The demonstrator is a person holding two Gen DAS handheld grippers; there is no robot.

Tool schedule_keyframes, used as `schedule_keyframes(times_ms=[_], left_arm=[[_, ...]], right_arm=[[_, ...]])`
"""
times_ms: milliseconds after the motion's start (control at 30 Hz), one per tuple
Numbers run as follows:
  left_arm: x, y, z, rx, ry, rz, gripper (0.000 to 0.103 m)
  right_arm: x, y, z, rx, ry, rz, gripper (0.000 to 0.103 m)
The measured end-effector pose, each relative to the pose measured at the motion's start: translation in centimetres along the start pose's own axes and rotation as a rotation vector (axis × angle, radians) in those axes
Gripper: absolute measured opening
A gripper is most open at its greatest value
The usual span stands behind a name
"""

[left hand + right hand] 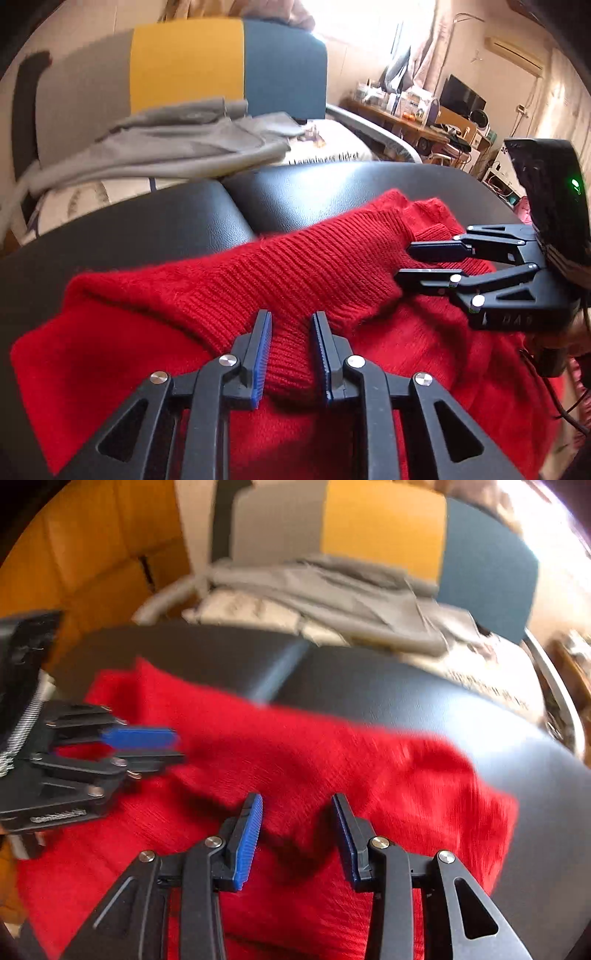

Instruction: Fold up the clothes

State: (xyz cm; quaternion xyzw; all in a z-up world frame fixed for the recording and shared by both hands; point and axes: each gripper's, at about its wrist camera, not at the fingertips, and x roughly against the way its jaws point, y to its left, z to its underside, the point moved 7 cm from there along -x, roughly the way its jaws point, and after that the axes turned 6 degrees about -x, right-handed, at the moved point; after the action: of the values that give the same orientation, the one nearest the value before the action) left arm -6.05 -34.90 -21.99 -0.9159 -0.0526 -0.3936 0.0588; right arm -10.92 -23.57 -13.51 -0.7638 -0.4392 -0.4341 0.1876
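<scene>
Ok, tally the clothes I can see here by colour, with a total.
Red: 1, the red knitted sweater on the black padded surface.
Grey: 1, the crumpled grey garment behind it.
White: 1, the white printed fabric under the grey one; it may be bedding.
Total: 3

The left wrist camera sits just behind its own black tongs with blue pads [290,354], low and close over the fuzzy red knit sweater [258,280], facing across the black padded tabletop [184,218] toward the grey, yellow and teal panelled headboard [184,62]. The other tongs [410,264] enter from its right. The right wrist camera rides behind its tongs [297,838], equally close, looking the same way, slightly blurred. The left tongs [162,746] show at its left edge. Both views share the sweater [332,768], tabletop [369,686], headboard [380,524] and the rumpled grey garment [177,144] beyond.
</scene>
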Motion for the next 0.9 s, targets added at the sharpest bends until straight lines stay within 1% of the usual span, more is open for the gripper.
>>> schedule_keyframes(times_ms=[100, 200, 267, 333, 367, 467, 500, 533, 600, 667, 733, 833, 867, 900], left_arm=[[-0.1, 0.5, 0.1, 0.034, -0.009, 0.025, 0.024], [-0.2, 0.9, 0.1, 0.068, -0.019, 0.05, 0.023], [-0.3, 1.3, 0.1, 0.078, -0.021, 0.054, 0.023], [-0.6, 1.2, -0.1, 0.072, -0.022, 0.036, 0.024], [-0.7, 1.1, -0.3, 0.07, -0.022, 0.027, 0.024], [0.1, 0.9, -0.4, 0.105, -0.02, -0.023, 0.023], [0.4, 0.9, -0.5, 0.116, -0.019, -0.04, 0.024], [1.2, 0.5, -0.5, 0.112, -0.015, -0.085, 0.024], [2.9, -0.3, -0.4, 0.104, -0.02, -0.135, 0.024], [5.0, -1.0, 0.0, 0.109, -0.042, -0.143, 0.025], [7.5, -1.9, 0.5, 0.09, -0.071, -0.163, 0.026], [10.5, -3.0, 1.8, 0.074, -0.087, -0.183, 0.027], [11.5, -3.4, 2.4, 0.069, -0.092, -0.189, 0.027], [12.3, -3.7, 3.0, 0.065, -0.094, -0.19, 0.028]], right_arm=[[0.5, -0.9, 1.0, -0.076, -0.086, -0.044, 0.04], [0.6, -0.5, 1.6, -0.075, -0.156, -0.004, 0.04], [0.5, 0.4, 1.6, -0.047, -0.162, 0.044, 0.042], [0.5, 0.8, 1.7, -0.032, -0.168, 0.071, 0.042], [0.5, 0.7, 1.7, -0.038, -0.169, 0.066, 0.043], [0.5, 0.4, 1.9, -0.063, -0.171, 0.044, 0.044], [0.5, 0.3, 1.9, -0.073, -0.171, 0.036, 0.044], [0.5, 0.3, 1.9, -0.077, -0.17, 0.034, 0.044], [0.8, 0.5, 1.8, -0.085, -0.172, 0.034, 0.049], [1.1, 0.7, 1.7, -0.087, -0.167, 0.055, 0.065], [2.2, 1.1, 2.0, -0.098, -0.171, 0.092, 0.079], [5.5, 2.6, 2.9, -0.102, -0.239, 0.087, 0.08], [6.6, 3.0, 3.4, -0.101, -0.257, 0.088, 0.084], [7.7, 3.5, 4.1, -0.105, -0.268, 0.08, 0.087]])
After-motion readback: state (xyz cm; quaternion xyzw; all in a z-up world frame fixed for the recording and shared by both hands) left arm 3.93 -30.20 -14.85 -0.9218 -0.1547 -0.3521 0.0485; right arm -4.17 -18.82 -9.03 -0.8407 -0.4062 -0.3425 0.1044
